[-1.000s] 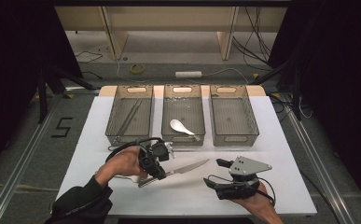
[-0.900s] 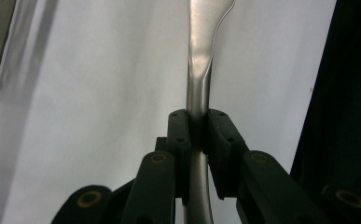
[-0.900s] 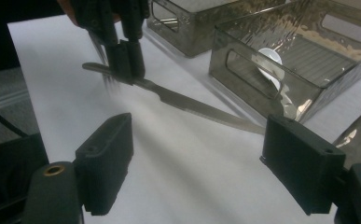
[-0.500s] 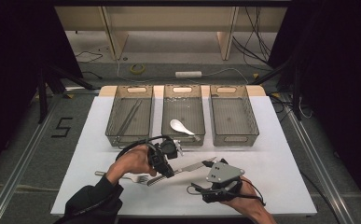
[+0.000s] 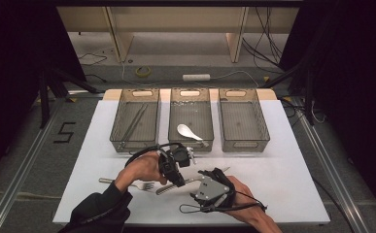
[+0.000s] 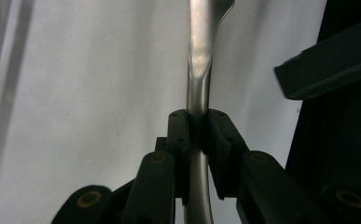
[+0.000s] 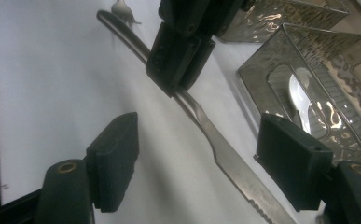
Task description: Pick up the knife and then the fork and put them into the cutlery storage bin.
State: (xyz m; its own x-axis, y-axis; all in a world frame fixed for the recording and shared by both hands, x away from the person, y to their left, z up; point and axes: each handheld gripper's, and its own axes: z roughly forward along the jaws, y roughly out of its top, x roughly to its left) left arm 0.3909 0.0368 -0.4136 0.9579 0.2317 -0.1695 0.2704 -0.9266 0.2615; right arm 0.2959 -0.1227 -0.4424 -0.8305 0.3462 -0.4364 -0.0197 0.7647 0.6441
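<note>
Left hand-held gripper (image 5: 176,171) is clamped on the handle of a table knife (image 5: 191,180); in the left gripper view both pads (image 6: 178,135) press against the steel handle (image 6: 197,84), which runs straight up between them. The knife sits at the near middle of the white bench (image 5: 292,160), its handle end toward the person's left and its blade toward the right hand.

Right hand-held gripper (image 5: 210,188) stands with its jaws wide apart. Its jaws have just been closing a little, and the right gripper view shows the serrated knife blade (image 7: 243,177) passing between the two pads (image 7: 115,158) without either pad touching it. In that same view the left hand-held gripper (image 7: 180,51) is seen farther off, gripping the knife handle.

A fork (image 5: 127,183) lies on the bench just to the left of the left hand, apart from the knife.

Three clear trays stand in a row at the far side of the bench. The left tray (image 5: 120,121) holds long thin utensils, which cannot be told apart. The middle tray (image 5: 191,104) holds a white spoon (image 5: 188,131). The right tray (image 5: 263,131) stands well apart from both hands.
</note>
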